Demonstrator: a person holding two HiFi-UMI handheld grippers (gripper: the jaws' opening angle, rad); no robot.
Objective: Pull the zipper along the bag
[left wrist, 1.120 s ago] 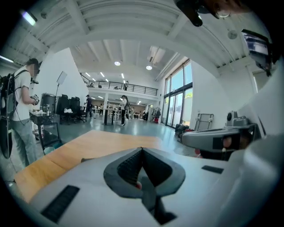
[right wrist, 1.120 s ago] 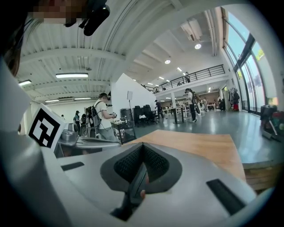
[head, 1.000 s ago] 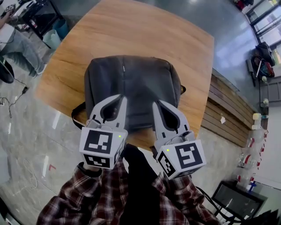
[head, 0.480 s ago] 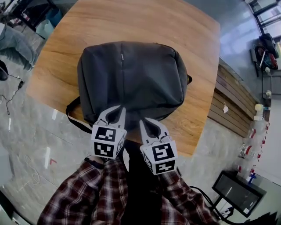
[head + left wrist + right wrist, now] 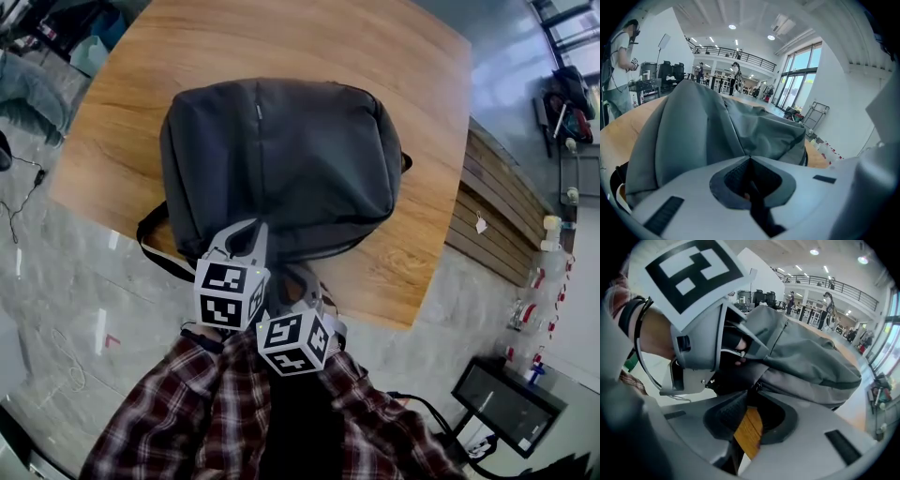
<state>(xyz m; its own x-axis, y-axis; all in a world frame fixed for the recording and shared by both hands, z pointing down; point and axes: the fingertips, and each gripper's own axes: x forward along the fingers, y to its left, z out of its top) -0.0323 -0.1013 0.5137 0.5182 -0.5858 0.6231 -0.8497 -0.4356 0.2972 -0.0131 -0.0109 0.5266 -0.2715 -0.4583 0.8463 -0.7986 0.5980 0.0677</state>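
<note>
Dark grey fabric backpack (image 5: 281, 159) lay flat on a light-brown wooden table (image 5: 412, 66), close to the table's near edge. A thin zipper line (image 5: 260, 141) ran up the middle of the backpack's upper face.

My left claw (image 5: 750, 158) had its two grey jaws pressed together, tips against the backpack's near edge. I could not tell whether any fabric was pinched between them.

My right claw (image 5: 753, 390) sat just beside the left one, on the near side of the backpack and turned sideways. Its jaws were closed as well, with the tips meeting right at the backpack's lower seam. Bare wood showed through the hollow behind them. Whether those tips touched the seam I could not tell.

The left claw's black-and-white marker cube (image 5: 230, 295) and the right claw's marker cube (image 5: 292, 342) sat on my side of the backpack, almost touching. A black strap (image 5: 155, 234) looped out from the backpack's near left corner. My red plaid sleeves (image 5: 159, 422) reached toward the backpack. Grey polished floor (image 5: 56, 309) lay left of the backpack, past the table.
</note>
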